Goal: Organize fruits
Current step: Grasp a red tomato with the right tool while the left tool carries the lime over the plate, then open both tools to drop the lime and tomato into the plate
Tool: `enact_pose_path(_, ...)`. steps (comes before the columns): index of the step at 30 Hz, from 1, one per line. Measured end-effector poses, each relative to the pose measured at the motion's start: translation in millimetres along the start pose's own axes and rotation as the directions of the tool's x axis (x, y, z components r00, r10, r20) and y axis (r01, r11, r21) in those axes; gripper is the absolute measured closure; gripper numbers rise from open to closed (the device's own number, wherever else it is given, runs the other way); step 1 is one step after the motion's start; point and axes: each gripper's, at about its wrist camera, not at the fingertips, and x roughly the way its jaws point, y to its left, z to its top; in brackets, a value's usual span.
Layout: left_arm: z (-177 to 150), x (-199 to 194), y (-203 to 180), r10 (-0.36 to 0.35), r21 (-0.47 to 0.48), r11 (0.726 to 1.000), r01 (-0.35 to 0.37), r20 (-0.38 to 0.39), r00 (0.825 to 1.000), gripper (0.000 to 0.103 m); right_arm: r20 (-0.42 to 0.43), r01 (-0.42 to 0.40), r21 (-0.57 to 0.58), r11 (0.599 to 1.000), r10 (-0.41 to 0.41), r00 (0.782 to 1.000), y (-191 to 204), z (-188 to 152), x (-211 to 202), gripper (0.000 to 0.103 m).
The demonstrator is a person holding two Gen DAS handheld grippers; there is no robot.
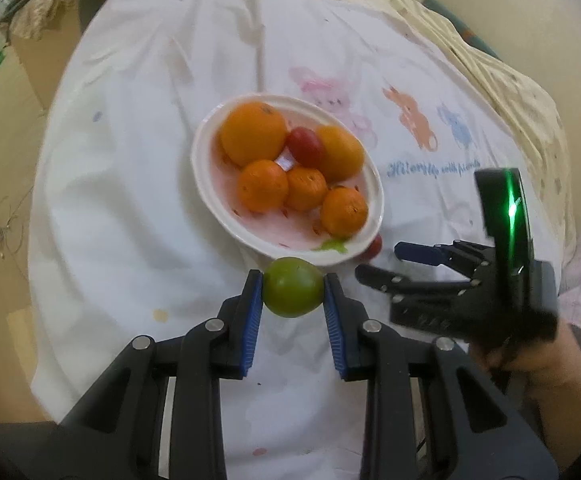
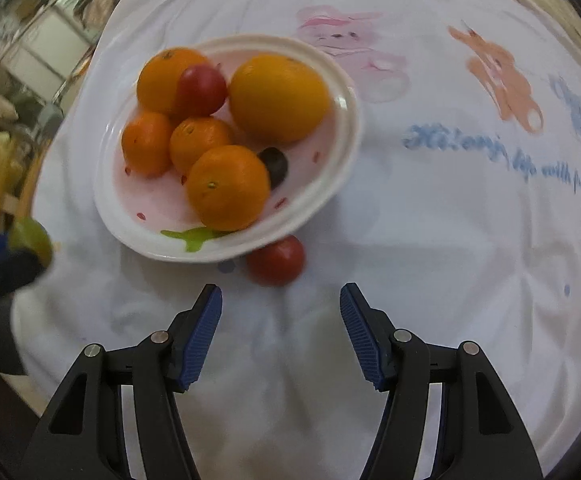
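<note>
Mostly oranges (image 2: 228, 186) in white bowl (image 2: 346, 120)

My left tool (image 1: 293, 289) pinches a round green fruit (image 1: 293, 293) just beside the white bowl (image 1: 206, 184) of oranges (image 1: 253, 133); a red tomato (image 2: 276, 260) lies touching the bowl's near rim.

The right tool (image 2: 281, 306) hangs open above the cloth, near a red tomato (image 2: 276, 260) beside the plate (image 2: 342, 152).
</note>
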Motion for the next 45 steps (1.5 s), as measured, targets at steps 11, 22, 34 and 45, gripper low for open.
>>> enact_pose_path(11, 7, 3, 12, -0.001, -0.042, 0.999, 0.001, 0.002, 1.0, 0.077, 0.062, 0.069, -0.091, 0.993, -0.063, 0.996, 9, 0, 12, 0.07)
enact_pose_path(22, 12, 12, 2, 0.031, -0.036, 0.999, -0.03, 0.013, 0.999, 0.077, 0.019, 0.0, 0.065, 0.998, -0.001, 1.0, -25, -3, -13, 0.071)
enact_pose_path(34, 23, 38, -17, 0.067, -0.023, 0.998, -0.067, 0.019, 0.998, 0.077, 0.265, -0.199, 0.229, 0.953, 0.135, 0.955, -61, 20, -50, 0.071)
enact_pose_path(45, 28, 64, -18, 0.076, -0.04, 0.996, -0.076, -0.014, 0.997, 0.077, 0.201, -0.287, 0.236, 0.928, 0.242, 0.949, -49, 38, -14, 0.07)
